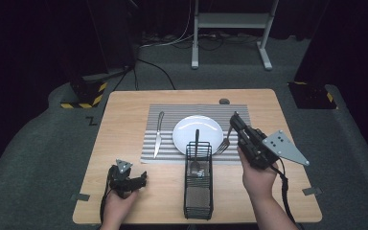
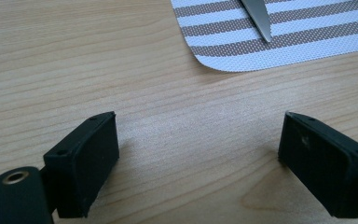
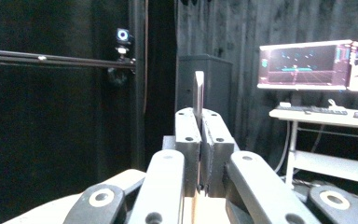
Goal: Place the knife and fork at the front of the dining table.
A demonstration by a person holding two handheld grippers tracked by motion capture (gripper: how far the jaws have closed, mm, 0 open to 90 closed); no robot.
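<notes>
A person's right hand holds my right gripper (image 1: 234, 120) above the right side of the striped placemat (image 1: 172, 112), its jaws shut on a metal fork (image 1: 223, 145). The fork hangs tines-down beside the white plate (image 1: 187, 127). In the right gripper view the fork's thin handle (image 3: 198, 91) stands up between the closed jaws of the gripper (image 3: 200, 116). My left gripper (image 1: 141, 179) rests on the wood near the front left, open and holding nothing (image 2: 199, 123). A knife (image 1: 158, 134) lies on the mat left of the plate, and its tip (image 2: 257, 16) is in the left gripper view.
A black wire caddy (image 1: 198, 191) stands at the table's front centre with a spoon (image 1: 195, 165) in it. A small dark object (image 1: 224, 101) lies at the far edge. The corner of the placemat (image 2: 307, 37) lies just ahead of the left gripper. A desk with monitors (image 3: 307, 65) stands beyond the table.
</notes>
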